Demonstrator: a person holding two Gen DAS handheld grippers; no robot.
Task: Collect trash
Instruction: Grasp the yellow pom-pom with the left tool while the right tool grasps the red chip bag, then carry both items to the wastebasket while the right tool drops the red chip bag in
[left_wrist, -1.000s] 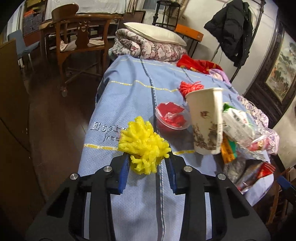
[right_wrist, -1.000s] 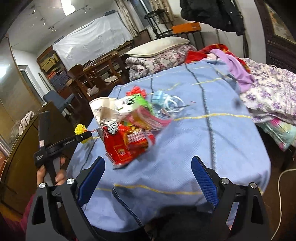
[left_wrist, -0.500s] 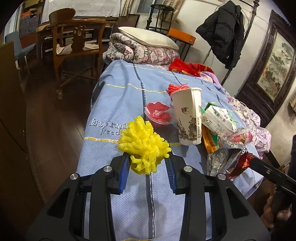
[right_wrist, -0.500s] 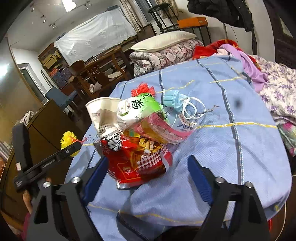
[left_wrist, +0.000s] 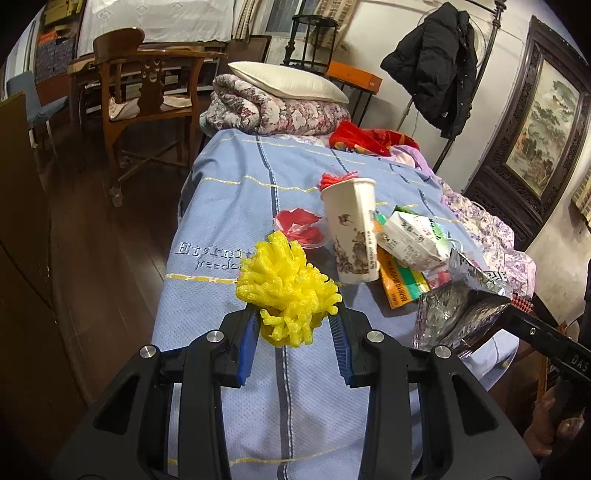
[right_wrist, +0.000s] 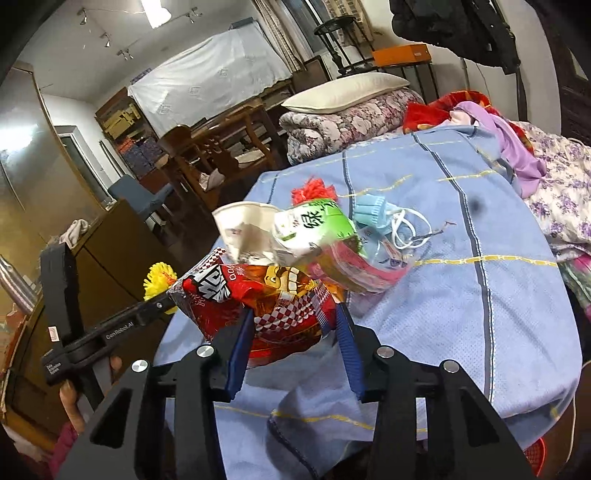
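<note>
The right gripper has just been closing its jaws around the red snack bag at the near edge of the bed, which looks light, crinkly and slippery, while the left gripper squeezes a soft yellow pom-pom.

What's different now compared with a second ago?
The right gripper has moved in on the red snack bag, and its jaws have just been closing around it; the pads now touch its sides. The left gripper stays clamped on the yellow pom-pom. The paper cup stands unmoved.
</note>
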